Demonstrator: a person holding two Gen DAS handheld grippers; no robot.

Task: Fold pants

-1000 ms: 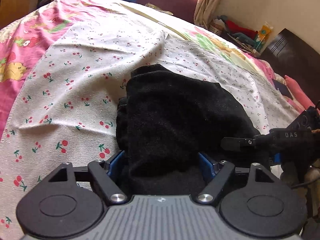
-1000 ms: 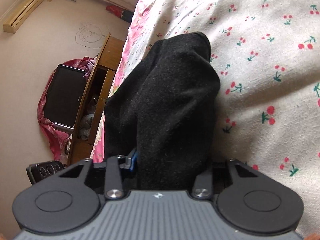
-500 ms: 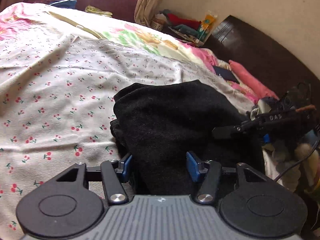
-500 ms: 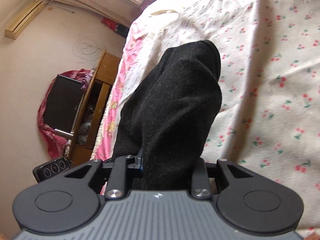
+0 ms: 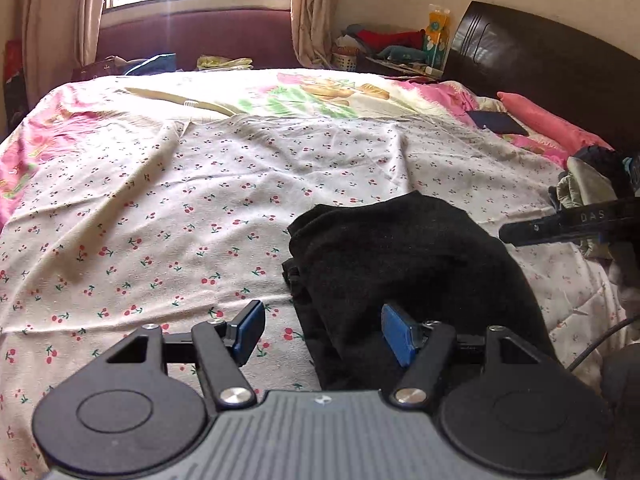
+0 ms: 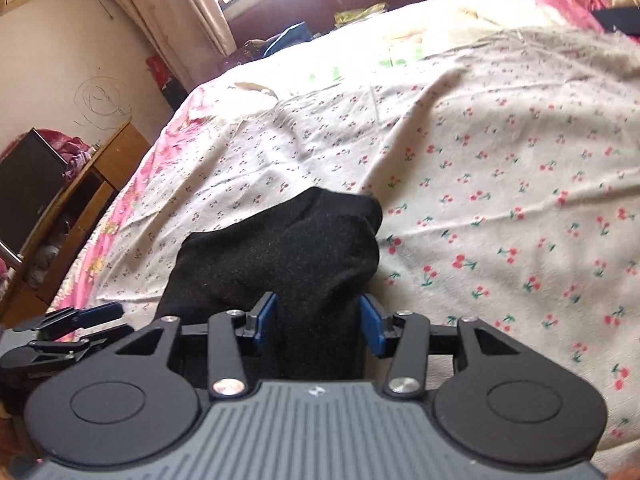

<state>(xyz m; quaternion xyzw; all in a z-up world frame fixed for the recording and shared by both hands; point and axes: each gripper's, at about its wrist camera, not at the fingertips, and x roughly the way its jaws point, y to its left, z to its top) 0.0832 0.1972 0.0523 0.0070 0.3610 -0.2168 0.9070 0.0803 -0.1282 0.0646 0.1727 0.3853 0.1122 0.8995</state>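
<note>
Here we see a wide bed covered by a white sheet (image 5: 224, 184) printed with small red cherries, and a pink blanket (image 5: 48, 120) showing along its edges. The black pants (image 5: 404, 264) lie on the sheet in a folded bundle, near the edge closest to us. Our left gripper (image 5: 326, 334) has its fingers spread apart, having just been opening: the left pad hangs over bare sheet and the right pad (image 5: 396, 334) sits at the edge of the pants, pressing nothing. Our right gripper (image 6: 318, 326) has also just been opening; the pants lie between its blue pads, which stand slightly clear of the cloth.
</note>
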